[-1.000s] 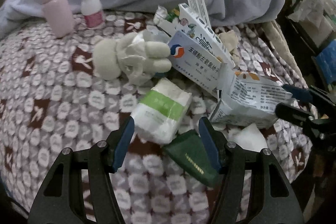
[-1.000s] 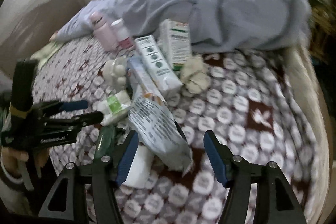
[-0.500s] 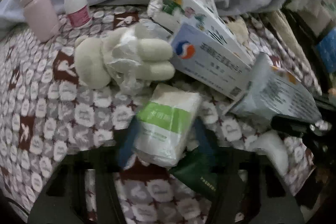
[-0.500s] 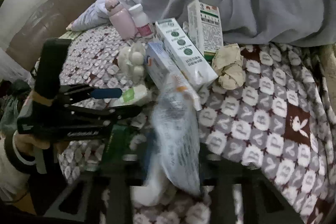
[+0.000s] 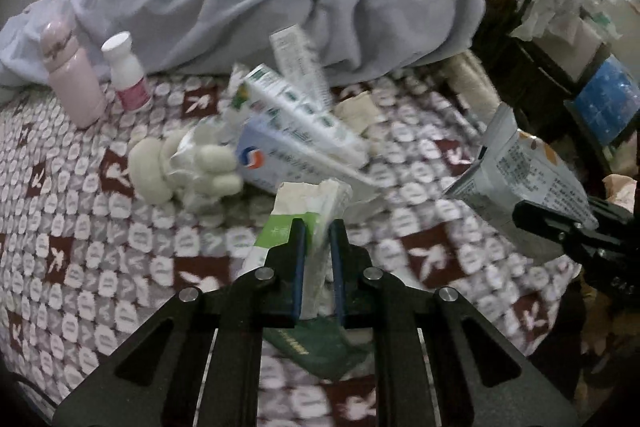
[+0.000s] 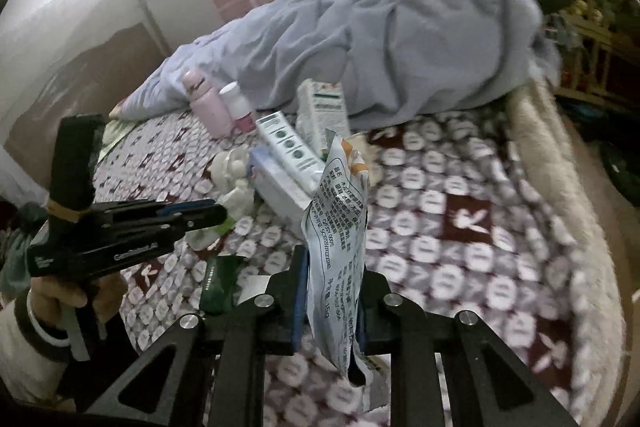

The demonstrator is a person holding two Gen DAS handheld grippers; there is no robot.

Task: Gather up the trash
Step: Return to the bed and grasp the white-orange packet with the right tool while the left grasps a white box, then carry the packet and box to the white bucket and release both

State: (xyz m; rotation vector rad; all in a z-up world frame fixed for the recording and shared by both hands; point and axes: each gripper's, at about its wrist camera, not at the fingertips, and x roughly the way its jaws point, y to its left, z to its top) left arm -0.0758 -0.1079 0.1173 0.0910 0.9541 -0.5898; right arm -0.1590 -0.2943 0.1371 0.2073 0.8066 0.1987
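Left gripper (image 5: 318, 227): one second ago its fingers stood wide open around the green-banded tissue pack (image 5: 304, 211) lying on the patterned bedspread (image 5: 80, 227). They are now drawn narrow and clamped on that pack, which stands at centre frame of the left wrist view, its torn top projecting above the fingertips.

Right gripper (image 6: 332, 267): likewise open a second ago on either side of the printed snack bag (image 6: 340, 227). Its fingers are now closed on the bag's lower half; the bag rises upright through the centre of the right wrist view. The same bag appears at the right edge of the left view (image 5: 516, 179).

Finding: two pieces of trash have passed from lying loose to being held. Both appear raised off the bedspread, though blur prevents certainty.

Outstanding, centre of the left view: medicine boxes (image 5: 304, 135), a plush toy in plastic wrap (image 5: 188, 167), and a green packet (image 5: 320, 347) under the left gripper. A pink bottle (image 5: 72, 83) and white bottle (image 5: 126, 75) stand at upper left. No bin is identifiable; the task is judged at an early stage.
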